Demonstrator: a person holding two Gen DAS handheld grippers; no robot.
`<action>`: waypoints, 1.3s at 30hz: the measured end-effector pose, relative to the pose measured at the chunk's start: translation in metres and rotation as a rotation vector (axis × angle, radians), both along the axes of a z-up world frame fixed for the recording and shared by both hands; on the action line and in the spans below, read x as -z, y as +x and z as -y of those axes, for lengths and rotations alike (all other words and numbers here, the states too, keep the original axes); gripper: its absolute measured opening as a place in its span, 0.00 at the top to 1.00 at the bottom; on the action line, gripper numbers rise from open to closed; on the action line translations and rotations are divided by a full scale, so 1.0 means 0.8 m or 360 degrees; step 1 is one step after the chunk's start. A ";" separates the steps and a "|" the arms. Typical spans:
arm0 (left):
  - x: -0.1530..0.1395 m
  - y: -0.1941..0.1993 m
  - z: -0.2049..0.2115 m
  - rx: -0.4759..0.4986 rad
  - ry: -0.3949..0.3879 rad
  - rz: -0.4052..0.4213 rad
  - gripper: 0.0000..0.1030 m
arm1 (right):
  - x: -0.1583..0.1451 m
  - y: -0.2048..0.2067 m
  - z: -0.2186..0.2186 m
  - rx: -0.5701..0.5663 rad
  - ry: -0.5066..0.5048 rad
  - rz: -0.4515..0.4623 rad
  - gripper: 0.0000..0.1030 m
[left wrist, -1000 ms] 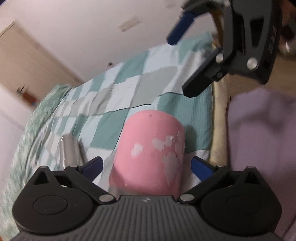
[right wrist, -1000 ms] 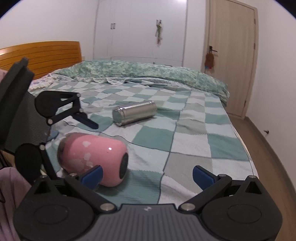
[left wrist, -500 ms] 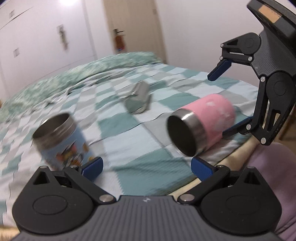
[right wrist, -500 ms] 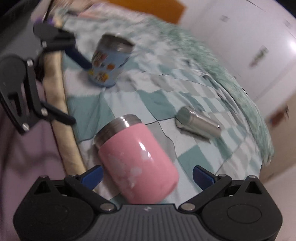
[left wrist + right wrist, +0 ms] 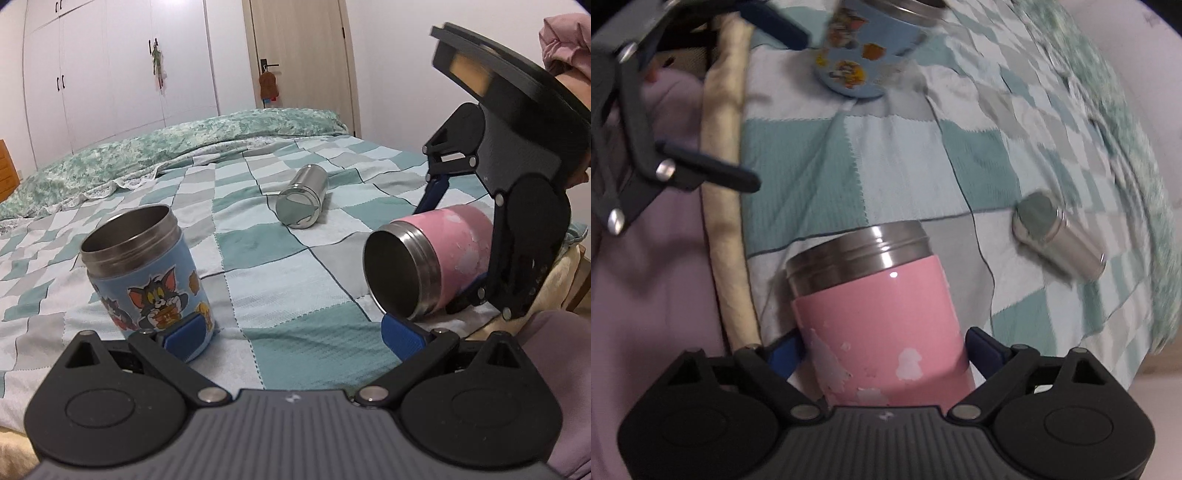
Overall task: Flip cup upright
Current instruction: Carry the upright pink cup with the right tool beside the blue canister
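Note:
The pink cup [image 5: 436, 254] with a steel rim lies tilted near the bed's right edge, its open mouth facing my left camera. My right gripper [image 5: 882, 350] is shut on the pink cup [image 5: 879, 317], its blue pads pressed on both sides of the cup's lower body; it shows as a black frame in the left wrist view [image 5: 461, 243]. My left gripper [image 5: 295, 336] is open and empty, low over the blanket, between the blue cup and the pink cup.
A blue cartoon cup [image 5: 147, 269] stands upright on the checked blanket [image 5: 266, 280], next to my left finger. A steel cup [image 5: 303, 195] lies on its side farther back. The bed's cream edge [image 5: 727, 206] and purple clothing [image 5: 653, 295] lie at the near side.
My right gripper has closed on the pink cup and turned with it, and the cup's mouth end has lifted. My left gripper swung back off the pink cup and now sits open.

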State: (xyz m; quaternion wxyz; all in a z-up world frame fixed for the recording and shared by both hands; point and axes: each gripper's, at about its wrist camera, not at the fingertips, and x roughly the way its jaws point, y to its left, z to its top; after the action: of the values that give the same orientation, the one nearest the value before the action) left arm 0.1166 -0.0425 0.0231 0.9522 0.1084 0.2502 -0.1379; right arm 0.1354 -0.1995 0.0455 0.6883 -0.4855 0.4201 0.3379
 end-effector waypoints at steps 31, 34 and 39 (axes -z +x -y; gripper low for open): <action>0.001 0.018 -0.030 0.0044 -0.0142 -0.0017 0.00 | -0.030 0.084 0.083 0.1825 0.0748 -0.0598 0.00; 0.002 0.021 -0.028 0.0041 -0.0146 -0.0023 0.00 | -0.036 0.087 0.075 0.1703 0.0741 -0.0486 0.00; 0.003 0.020 -0.028 0.0045 -0.0142 -0.0030 0.00 | -0.017 0.099 0.079 0.1730 0.0785 -0.0526 0.00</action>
State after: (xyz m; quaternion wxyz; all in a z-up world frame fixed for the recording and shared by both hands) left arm 0.1324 -0.0201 0.0210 0.9516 0.0680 0.2513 -0.1633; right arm 0.2145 -0.2629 0.0592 0.7797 0.0301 0.6179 0.0967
